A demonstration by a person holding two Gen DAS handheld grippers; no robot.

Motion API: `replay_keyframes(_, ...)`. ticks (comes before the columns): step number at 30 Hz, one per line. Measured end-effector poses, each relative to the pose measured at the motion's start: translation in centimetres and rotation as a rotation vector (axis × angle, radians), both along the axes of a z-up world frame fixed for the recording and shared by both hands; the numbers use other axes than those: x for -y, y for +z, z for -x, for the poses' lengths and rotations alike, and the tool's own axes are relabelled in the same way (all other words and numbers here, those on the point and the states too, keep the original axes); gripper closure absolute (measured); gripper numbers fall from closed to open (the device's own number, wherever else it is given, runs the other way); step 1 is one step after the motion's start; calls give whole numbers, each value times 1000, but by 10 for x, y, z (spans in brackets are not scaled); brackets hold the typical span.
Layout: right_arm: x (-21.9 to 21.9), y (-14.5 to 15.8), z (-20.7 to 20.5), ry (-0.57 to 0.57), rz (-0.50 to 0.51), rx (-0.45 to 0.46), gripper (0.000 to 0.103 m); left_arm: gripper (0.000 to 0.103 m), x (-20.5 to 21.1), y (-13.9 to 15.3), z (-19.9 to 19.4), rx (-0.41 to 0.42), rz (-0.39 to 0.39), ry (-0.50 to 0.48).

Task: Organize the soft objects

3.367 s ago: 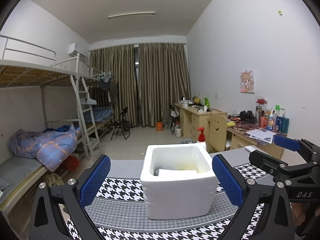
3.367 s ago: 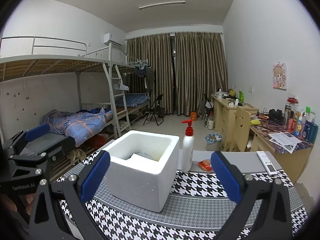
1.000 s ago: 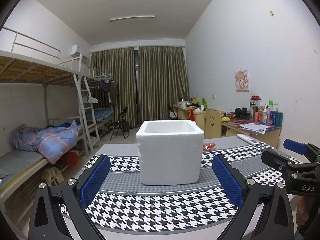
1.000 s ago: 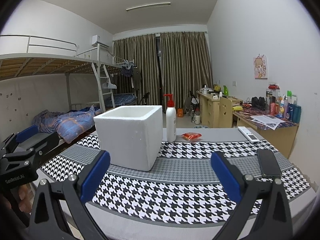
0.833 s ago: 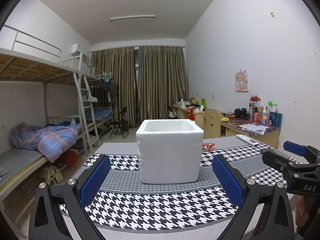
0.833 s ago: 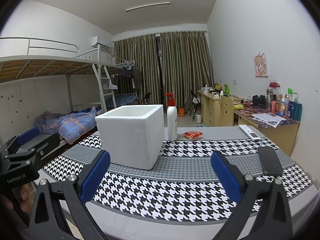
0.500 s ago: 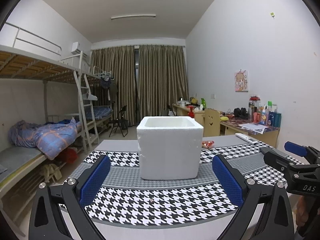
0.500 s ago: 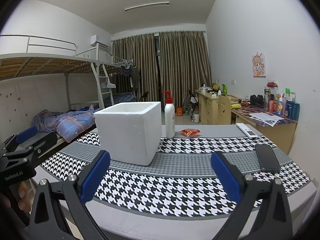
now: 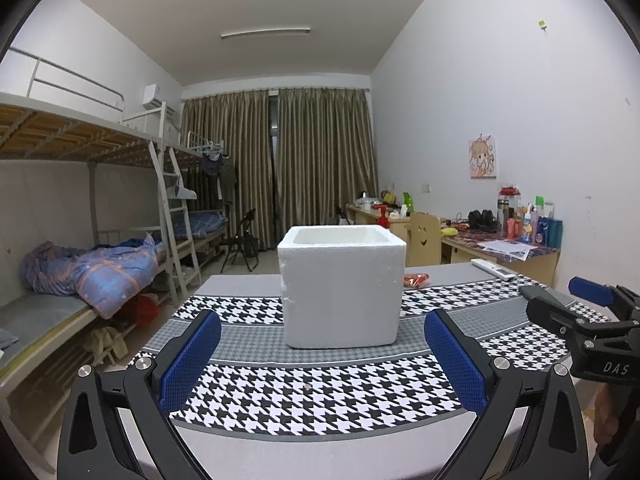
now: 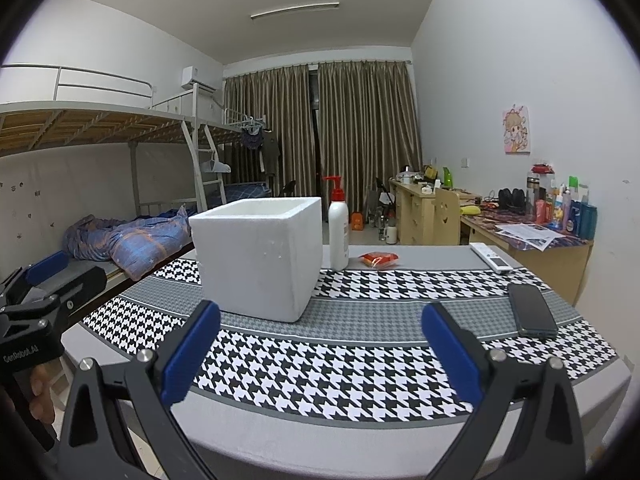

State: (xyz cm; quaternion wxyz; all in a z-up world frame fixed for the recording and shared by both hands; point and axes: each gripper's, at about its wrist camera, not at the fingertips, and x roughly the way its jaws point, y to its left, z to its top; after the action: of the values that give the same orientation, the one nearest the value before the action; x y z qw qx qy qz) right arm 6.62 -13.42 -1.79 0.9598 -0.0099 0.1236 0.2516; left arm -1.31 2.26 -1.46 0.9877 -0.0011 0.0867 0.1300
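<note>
A white foam box (image 9: 342, 288) (image 10: 260, 256) stands open-topped on the houndstooth tablecloth (image 9: 320, 392) (image 10: 360, 364); its inside is hidden from this low angle. My left gripper (image 9: 322, 354) hangs open near the table's front edge, in line with the box and empty. My right gripper (image 10: 320, 350) is open too, nothing between its blue pads, with the box ahead to its left. A small orange-red soft packet (image 10: 378, 259) (image 9: 415, 279) lies behind the box, to its right. Each gripper shows at the edge of the other's view.
A white pump bottle (image 10: 338, 236) stands right behind the box. A black phone (image 10: 531, 315) and a white remote (image 10: 490, 263) lie on the table's right side. Bunk beds (image 9: 80, 264) fill the left of the room, cluttered desks (image 10: 520, 236) the right.
Both grippers have sunk lower and drawn back from the box toward the table's front edge. The box's inside was visible earlier and is now out of sight. Both stayed open.
</note>
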Motion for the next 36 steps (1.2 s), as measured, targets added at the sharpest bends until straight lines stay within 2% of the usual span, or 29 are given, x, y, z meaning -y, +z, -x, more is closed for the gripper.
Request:
replay_keyframes(16, 5, 1, 12, 0, -8, 15, 1, 1, 9, 2, 15, 25, -15, -9)
replay_keyframes(36, 2, -3, 9, 3, 2, 0, 1, 1, 6, -5, 9, -6, 3, -9)
